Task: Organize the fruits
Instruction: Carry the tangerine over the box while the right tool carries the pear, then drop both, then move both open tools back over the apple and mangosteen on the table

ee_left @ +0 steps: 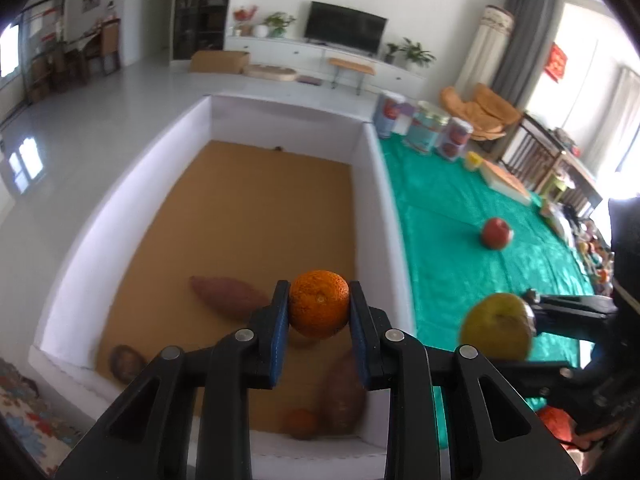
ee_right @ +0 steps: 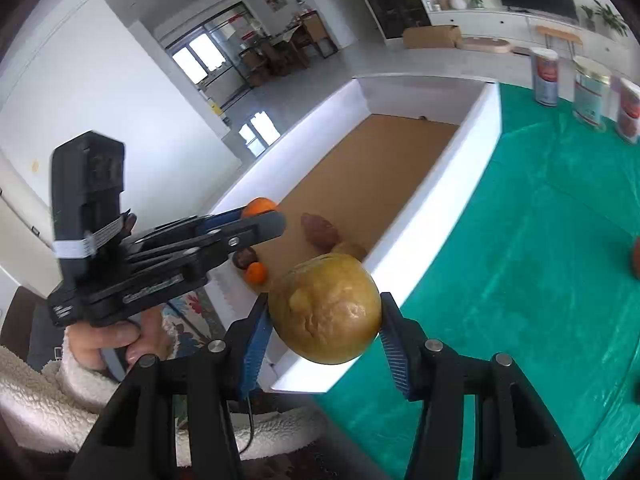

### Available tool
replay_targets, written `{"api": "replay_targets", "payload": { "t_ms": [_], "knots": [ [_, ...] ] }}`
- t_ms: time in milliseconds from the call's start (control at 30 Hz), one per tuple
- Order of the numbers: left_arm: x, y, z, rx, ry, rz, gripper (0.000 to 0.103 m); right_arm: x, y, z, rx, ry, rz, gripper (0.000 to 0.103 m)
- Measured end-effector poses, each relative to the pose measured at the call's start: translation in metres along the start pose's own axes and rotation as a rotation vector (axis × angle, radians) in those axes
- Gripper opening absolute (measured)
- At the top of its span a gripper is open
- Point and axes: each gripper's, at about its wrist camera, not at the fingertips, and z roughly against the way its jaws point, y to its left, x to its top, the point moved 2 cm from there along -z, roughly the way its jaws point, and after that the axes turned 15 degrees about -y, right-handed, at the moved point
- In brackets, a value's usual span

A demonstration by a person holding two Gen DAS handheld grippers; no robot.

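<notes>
My left gripper is shut on an orange and holds it above the near end of a white box with a brown floor. My right gripper is shut on a yellow-brown pear, held over the box's right wall. The pear also shows in the left wrist view. In the box lie a sweet potato, a second one, a small orange and a dark round fruit. A red apple sits on the green cloth.
Several tins stand at the cloth's far end, beside a flat box. An orange-red item lies at the near right. A floral cloth lies left of the box.
</notes>
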Motion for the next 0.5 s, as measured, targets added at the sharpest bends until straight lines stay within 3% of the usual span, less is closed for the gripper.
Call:
{"api": "replay_targets", "payload": {
  "t_ms": [133, 267, 333, 400, 500],
  "knots": [
    [-0.017, 0.054, -0.030, 0.152, 0.079, 0.032, 0.028, -0.010, 0.028, -0.057, -0.003, 0.117, 0.058, 0.052],
    [-0.030, 0.073, -0.045, 0.247, 0.111, 0.028, 0.033, -0.017, 0.030, -0.099, -0.057, 0.189, 0.081, 0.053],
    [-0.027, 0.072, -0.041, 0.269, 0.089, 0.032, 0.054, -0.011, 0.025, -0.096, -0.050, 0.142, 0.049, 0.061],
    [-0.019, 0.069, -0.027, 0.279, 0.031, 0.028, 0.066, 0.003, 0.020, -0.072, -0.030, 0.039, 0.010, 0.062],
    [0.000, 0.036, -0.007, 0.227, -0.078, 0.006, 0.075, 0.020, 0.008, -0.013, -0.062, -0.141, 0.029, 0.070]
  ]
}}
